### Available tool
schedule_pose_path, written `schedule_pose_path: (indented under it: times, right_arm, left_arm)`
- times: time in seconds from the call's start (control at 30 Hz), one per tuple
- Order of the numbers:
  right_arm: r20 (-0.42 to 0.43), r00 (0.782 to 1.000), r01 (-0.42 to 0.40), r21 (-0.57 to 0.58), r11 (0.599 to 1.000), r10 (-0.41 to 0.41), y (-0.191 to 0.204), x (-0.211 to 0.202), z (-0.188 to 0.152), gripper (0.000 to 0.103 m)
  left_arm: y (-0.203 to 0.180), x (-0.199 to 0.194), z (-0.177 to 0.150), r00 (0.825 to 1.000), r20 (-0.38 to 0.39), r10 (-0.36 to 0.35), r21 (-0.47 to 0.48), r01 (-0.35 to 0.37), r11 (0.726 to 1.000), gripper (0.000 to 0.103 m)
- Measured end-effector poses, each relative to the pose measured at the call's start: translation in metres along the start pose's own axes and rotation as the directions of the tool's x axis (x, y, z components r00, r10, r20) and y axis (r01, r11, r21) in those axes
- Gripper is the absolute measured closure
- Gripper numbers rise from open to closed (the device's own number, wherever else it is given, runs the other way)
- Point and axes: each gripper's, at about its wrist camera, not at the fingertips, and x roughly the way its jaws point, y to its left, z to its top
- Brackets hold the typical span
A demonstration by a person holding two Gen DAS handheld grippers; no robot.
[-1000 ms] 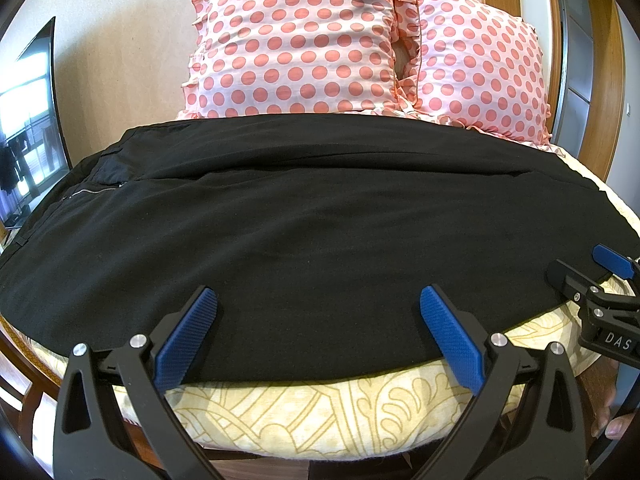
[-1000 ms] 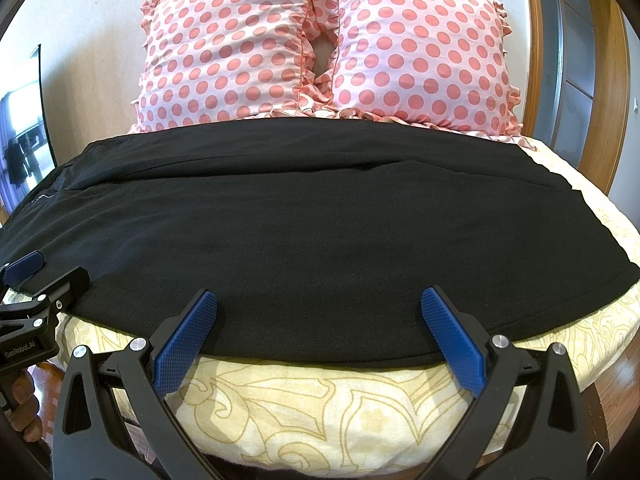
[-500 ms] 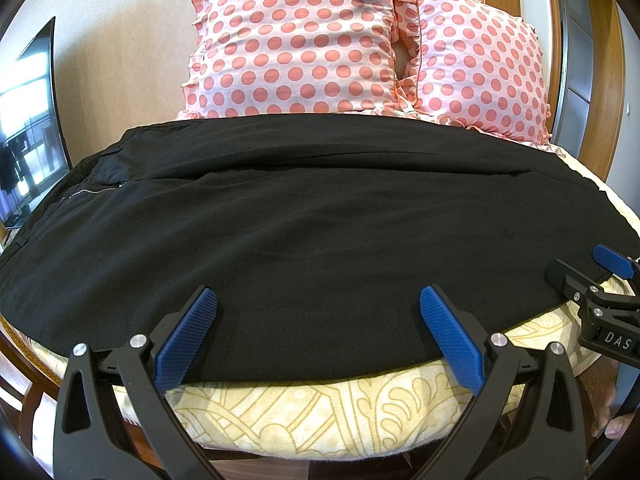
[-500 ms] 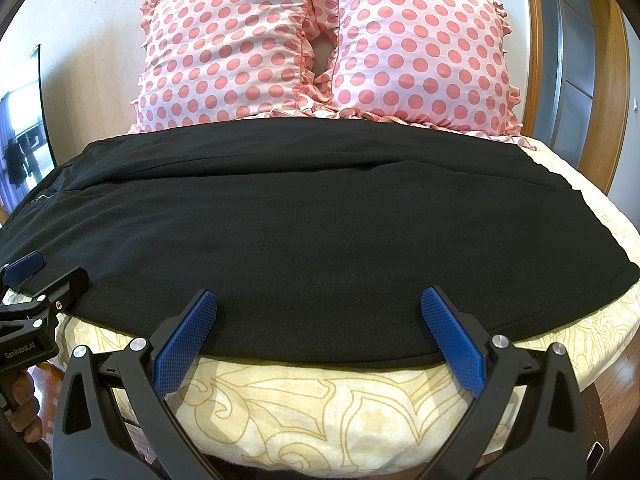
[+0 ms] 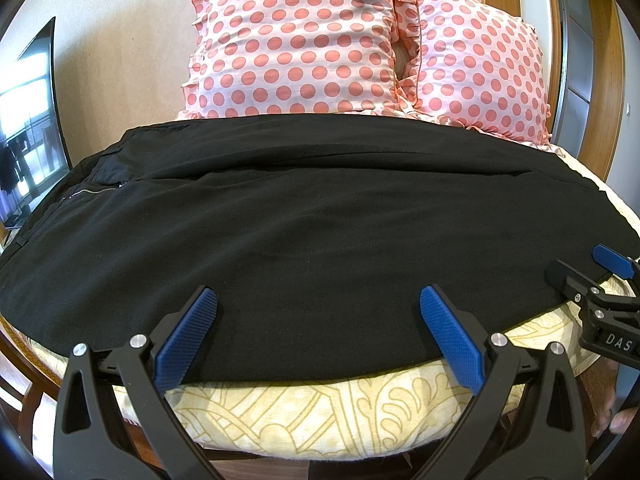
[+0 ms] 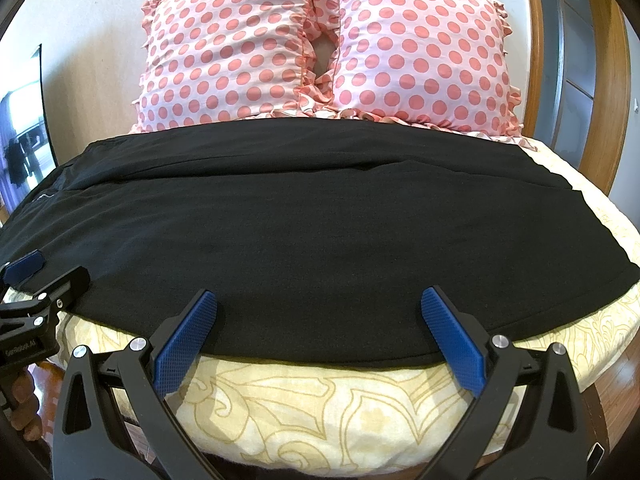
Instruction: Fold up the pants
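Both ends of the black pants point(image 5: 304, 232) run out of frame.

From my left wrist view I read "DAS" in white letters on the black body of the right gripper point(image 5: 612, 276). On the left gripper point(image 6: 44, 270), my right wrist view shows small white lettering too blurred to read.

Home bedroom: bed point(image 6: 328, 404), polka-dot pillows point(image 6: 224, 48).
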Motion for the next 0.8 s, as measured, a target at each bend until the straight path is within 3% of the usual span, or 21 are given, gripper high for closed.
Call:
schedule_pose_path:
  times: [0.13,0.2,0.33,0.47,0.57,0.63,0.8]
  right_arm:
    - [-0.049,0.997,-0.056,-0.027,0.998,0.055,-0.009,-0.001,0.013,0.001]
    - [-0.021,0.998,-0.061,0.009,0.998,0.062,-0.029,-0.004,0.030,0.001]
    - [0.062,0.996,0.051,0.117,0.992,-0.059,-0.090,-0.004,0.089,0.001]
    - [0.002,0.988,0.149,0.311,0.939,-0.157,-0.168,0.035,0.151,0.001]
    - [-0.116,0.972,0.236,0.414,0.879,-0.206,-0.222,0.092,0.183,0.029]
    - [-0.218,0.945,0.320,0.462,0.827,-0.244,-0.255,0.137,0.195,0.049]
    - [-0.336,0.898,0.427,0.516,0.743,-0.283,-0.301,0.213,0.206,0.061]
  left_arm:
    - [0.001,0.000,0.002,1.000,-0.014,-0.007,0.005,0.007,1.000,0.002]
    - [0.007,0.002,0.004,0.999,-0.038,-0.020,0.000,0.020,1.000,0.002]
    - [0.009,-0.003,0.009,0.999,-0.042,-0.026,-0.020,0.025,0.999,0.002]
    - [0.014,-0.007,0.020,0.995,0.006,-0.100,-0.048,0.100,0.994,0.002]
    - [0.014,-0.008,0.027,0.991,0.032,-0.129,-0.049,0.130,0.990,0.002]
    - [0.013,-0.008,0.031,0.990,0.048,-0.133,-0.035,0.135,0.990,0.002]
    - [0.013,-0.001,0.041,0.989,0.058,-0.139,-0.023,0.141,0.990,0.002]
